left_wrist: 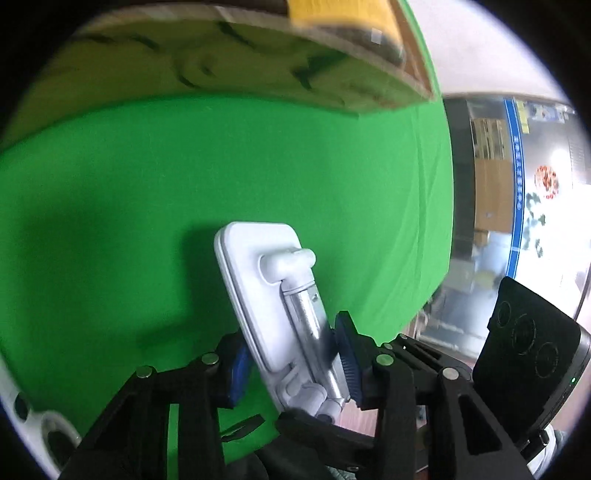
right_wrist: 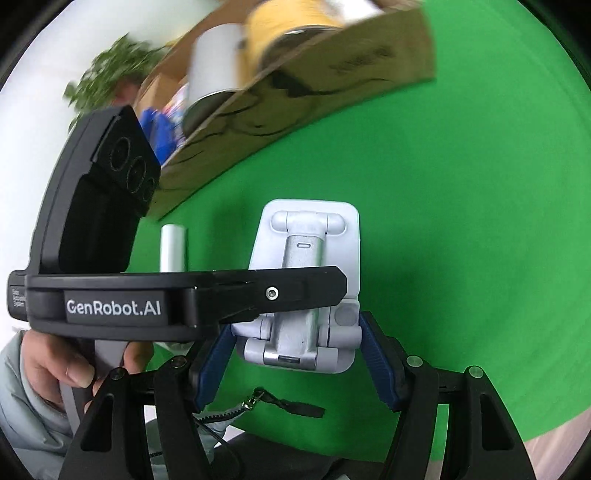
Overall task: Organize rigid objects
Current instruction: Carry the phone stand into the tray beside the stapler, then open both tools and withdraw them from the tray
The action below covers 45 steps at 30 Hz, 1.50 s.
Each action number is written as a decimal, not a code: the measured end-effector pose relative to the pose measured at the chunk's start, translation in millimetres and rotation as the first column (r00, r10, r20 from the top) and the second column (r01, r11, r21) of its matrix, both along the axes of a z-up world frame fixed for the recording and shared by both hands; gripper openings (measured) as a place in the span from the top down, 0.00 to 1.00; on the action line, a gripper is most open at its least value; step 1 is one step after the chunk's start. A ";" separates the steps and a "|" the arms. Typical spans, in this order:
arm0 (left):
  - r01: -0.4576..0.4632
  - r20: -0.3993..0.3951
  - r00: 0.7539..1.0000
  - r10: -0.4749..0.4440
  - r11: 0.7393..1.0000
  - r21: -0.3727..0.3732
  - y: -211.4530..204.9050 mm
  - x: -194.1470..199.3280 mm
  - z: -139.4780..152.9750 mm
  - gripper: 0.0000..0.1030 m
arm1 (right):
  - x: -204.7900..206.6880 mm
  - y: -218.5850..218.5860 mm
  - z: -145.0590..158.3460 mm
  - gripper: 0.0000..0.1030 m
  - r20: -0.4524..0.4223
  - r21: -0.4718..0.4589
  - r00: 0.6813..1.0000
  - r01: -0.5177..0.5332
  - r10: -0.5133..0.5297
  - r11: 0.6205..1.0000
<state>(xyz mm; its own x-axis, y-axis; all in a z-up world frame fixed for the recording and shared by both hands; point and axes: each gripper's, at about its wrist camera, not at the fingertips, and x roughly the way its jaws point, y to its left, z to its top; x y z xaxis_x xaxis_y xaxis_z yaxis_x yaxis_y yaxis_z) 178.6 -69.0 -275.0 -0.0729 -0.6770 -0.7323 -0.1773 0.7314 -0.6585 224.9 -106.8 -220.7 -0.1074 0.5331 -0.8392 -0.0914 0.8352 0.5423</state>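
Note:
A white folding phone stand (left_wrist: 258,280) with a silver arm is held above the green cloth (left_wrist: 129,184). In the left wrist view my left gripper (left_wrist: 291,363) is shut on it edgewise, one blue pad behind the plate and the other against the silver arm. In the right wrist view my right gripper (right_wrist: 297,365) is shut on the hinged base of the phone stand (right_wrist: 306,236), with a blue pad on each side. The black body of the left gripper (right_wrist: 184,295) crosses in front and hides the stand's middle.
A cardboard box (right_wrist: 303,85) stands at the back of the cloth, with a yellow roll (right_wrist: 291,22) and a white cylinder (right_wrist: 214,62) inside. A small silver tube (right_wrist: 173,247) lies by the box. A person's hand (right_wrist: 55,365) holds the left gripper's handle.

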 end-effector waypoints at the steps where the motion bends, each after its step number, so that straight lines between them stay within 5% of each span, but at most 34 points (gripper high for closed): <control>1: -0.021 0.017 1.000 0.021 1.000 0.004 6.4 -1.9 5.6 0.62 | 3.6 10.0 5.3 0.38 0.011 0.009 1.000 -0.016 0.016 1.000; 7: -0.158 0.127 0.979 0.157 0.987 -0.003 70.8 -8.7 54.5 0.64 | 11.3 40.9 60.2 0.38 0.136 0.045 0.981 -0.145 0.138 0.988; 13: -0.235 0.210 0.950 0.231 0.972 -0.007 115.1 3.0 87.0 0.69 | 6.9 57.8 97.3 0.38 0.201 0.082 0.968 -0.168 0.149 0.982; 22: -0.194 0.294 0.938 0.181 0.981 0.014 132.5 29.2 106.0 0.71 | 29.3 69.3 116.2 0.38 0.224 0.085 0.968 -0.137 0.115 0.987; 39: -0.202 0.229 0.957 0.176 0.975 0.093 168.2 99.7 89.6 0.77 | 110.3 97.4 62.6 0.37 0.170 0.125 0.980 -0.130 0.107 0.984; 45: -0.203 0.208 0.963 0.173 0.970 0.135 167.2 114.6 76.2 0.78 | 130.7 104.8 56.6 0.39 0.212 0.098 0.967 -0.166 0.142 0.981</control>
